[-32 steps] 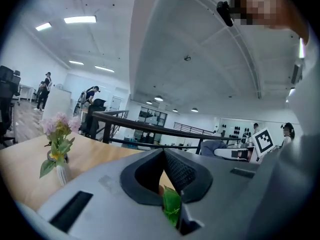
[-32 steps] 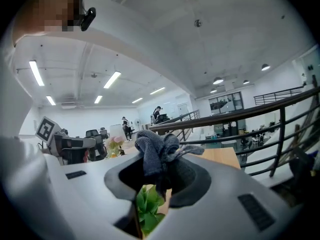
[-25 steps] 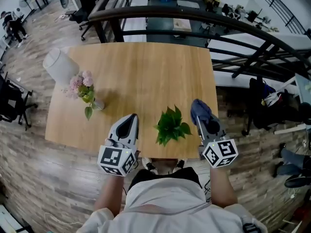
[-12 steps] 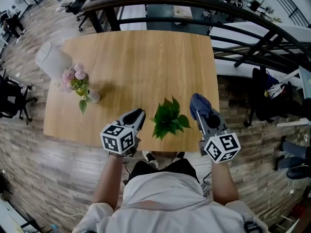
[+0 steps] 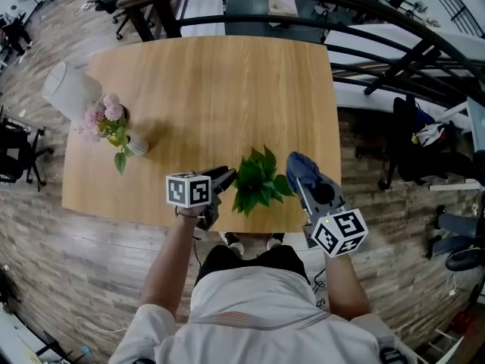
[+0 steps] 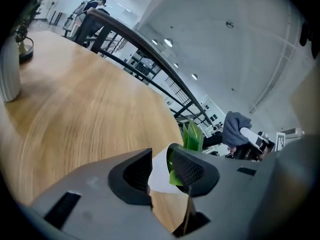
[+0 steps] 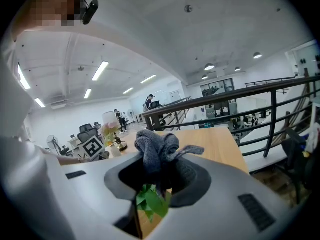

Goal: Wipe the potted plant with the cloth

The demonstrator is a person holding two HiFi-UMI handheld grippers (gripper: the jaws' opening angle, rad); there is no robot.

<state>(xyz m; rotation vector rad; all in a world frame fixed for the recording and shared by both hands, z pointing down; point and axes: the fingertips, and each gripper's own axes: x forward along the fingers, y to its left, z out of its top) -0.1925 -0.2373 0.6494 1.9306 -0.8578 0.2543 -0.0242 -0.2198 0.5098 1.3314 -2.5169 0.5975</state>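
A small potted plant [image 5: 258,179] with green leaves in a white pot [image 6: 159,173] stands near the front edge of the wooden table [image 5: 212,89]. My left gripper [image 5: 225,179] is just left of it, rolled on its side. Its jaws are opening, and the pot shows in the gap between them [image 6: 160,151] with the pads apart from it. My right gripper [image 5: 309,182] is to the right of the plant, shut on a bunched grey-blue cloth [image 5: 301,168]. In the right gripper view the cloth [image 7: 155,149] sticks up from the jaws, with leaves [image 7: 152,201] below it.
A vase of pink flowers [image 5: 114,127] and a white lampshade-like object [image 5: 68,89] stand at the table's left side. A black railing [image 5: 341,21] runs behind and to the right of the table. The table's front edge lies right below the plant.
The left gripper has dropped, rolled onto its side and moved right up to the pot, and its jaws have parted. The right gripper with the cloth has sunk slightly toward the plant.
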